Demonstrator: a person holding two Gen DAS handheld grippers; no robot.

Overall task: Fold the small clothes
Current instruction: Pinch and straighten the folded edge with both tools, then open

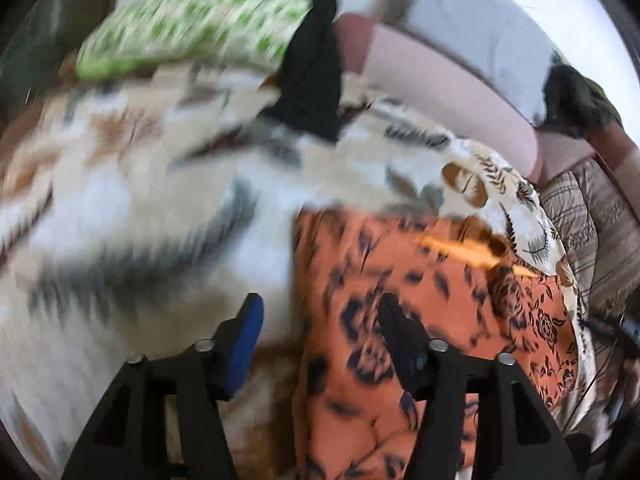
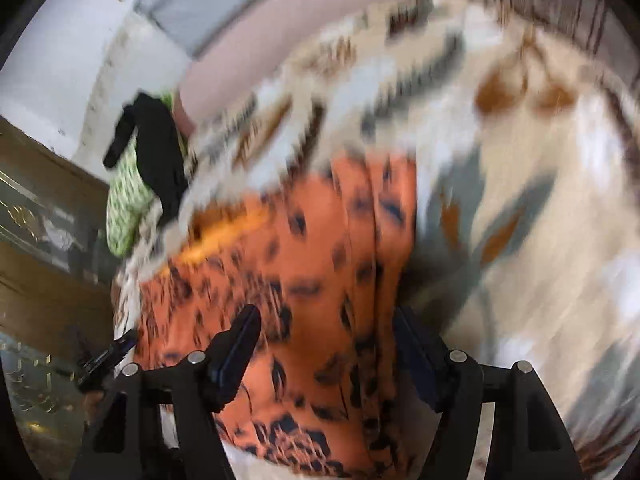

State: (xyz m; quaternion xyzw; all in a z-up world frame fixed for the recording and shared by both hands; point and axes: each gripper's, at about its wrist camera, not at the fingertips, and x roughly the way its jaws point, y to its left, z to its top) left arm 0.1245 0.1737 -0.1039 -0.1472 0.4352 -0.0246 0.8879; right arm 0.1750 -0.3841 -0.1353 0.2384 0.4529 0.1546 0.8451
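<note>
- Two black fingers of the left gripper are sticking up from the bottom of the left wrist view, and they are standing apart with nothing pinched between them.
- One finger with a blue pad is hanging over the cream bedspread, which has grey and brown leaf shapes on it.
- Its other finger is sitting over the orange cloth with dark flowers, but blur is hiding whether it is touching.
- That orange cloth is lying flat on the bedspread, on the right side of this view.
- Farther back, a green and white spotted cloth is lying beside a black garment.
- Behind them, a pink cushion is resting along the bed's edge.
- Over in the right wrist view, the right gripper is also holding its fingers wide and loose, gripping nothing.
- Both of its fingers are hovering over the orange cloth, which is spreading out under them.
- Cream bedspread is filling the right side.
- At the left, the black garment is lying on the green spotted cloth.
</note>
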